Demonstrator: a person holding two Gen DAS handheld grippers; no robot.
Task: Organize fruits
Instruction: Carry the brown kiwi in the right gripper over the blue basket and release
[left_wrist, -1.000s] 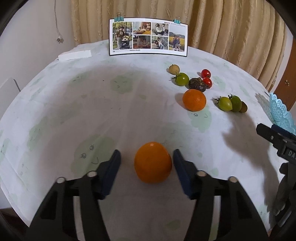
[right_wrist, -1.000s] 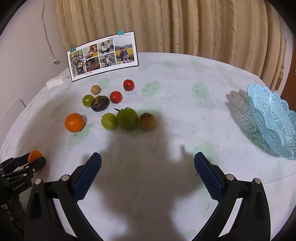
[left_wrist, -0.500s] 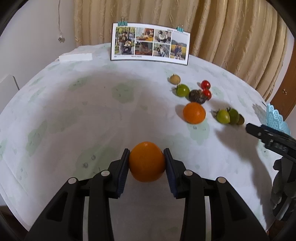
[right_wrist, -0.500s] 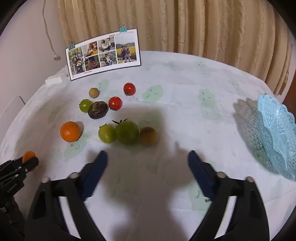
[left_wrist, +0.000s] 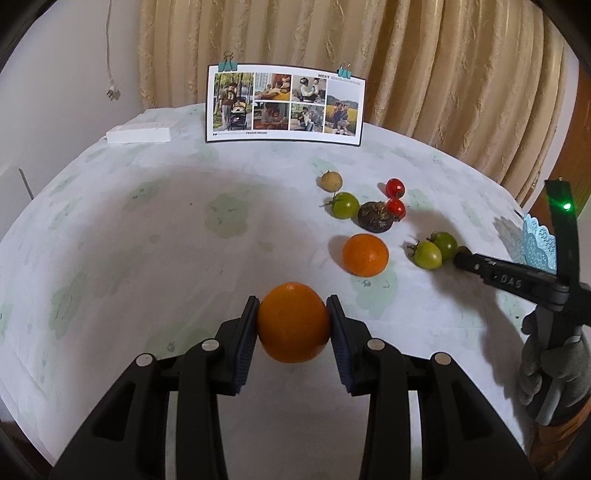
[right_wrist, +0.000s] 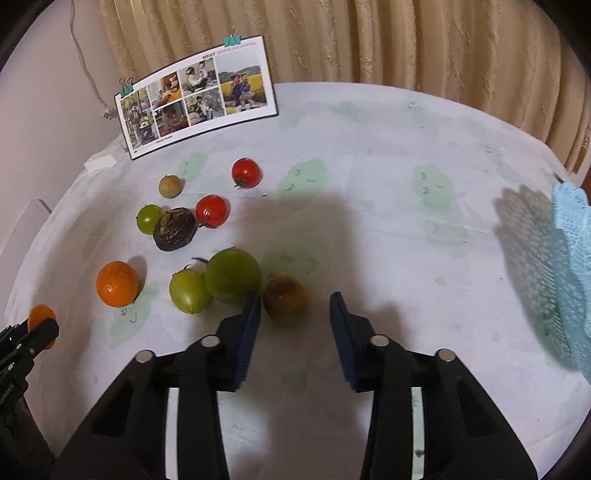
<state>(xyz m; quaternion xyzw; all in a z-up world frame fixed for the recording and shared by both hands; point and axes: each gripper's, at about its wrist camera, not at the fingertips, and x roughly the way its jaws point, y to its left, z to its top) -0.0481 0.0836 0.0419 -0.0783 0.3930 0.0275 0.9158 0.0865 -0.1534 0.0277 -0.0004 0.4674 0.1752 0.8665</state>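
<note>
orange (left_wrist: 293, 326) upright between left hand-held gripper (left_wrist: 293, 332) pads

— Left gripper (left_wrist: 292, 325)?
— Both pads pressed on an orange (left_wrist: 293, 326), one each side, above the patterned tablecloth (left_wrist: 129, 258).
— Other fruit?
— A second orange (left_wrist: 365, 254) lies further out. Beyond it: a dark wrinkled fruit (left_wrist: 376, 217) touching a red tomato (left_wrist: 396, 206), another red tomato (left_wrist: 395, 187), a green tomato (left_wrist: 345, 205), a small tan fruit (left_wrist: 331, 181). Two more green tomatoes (left_wrist: 436, 249) sit touching, to the right.
— Right gripper (left_wrist: 466, 259)?
— Held by a gloved hand (left_wrist: 554, 373); its tip is just beside that green pair. Jaw state not discernible here.
— Background?
— A photo board (left_wrist: 284, 105) stands before the curtain (left_wrist: 424, 66); a blue lace basket (left_wrist: 539, 243) at the right edge.
</note>
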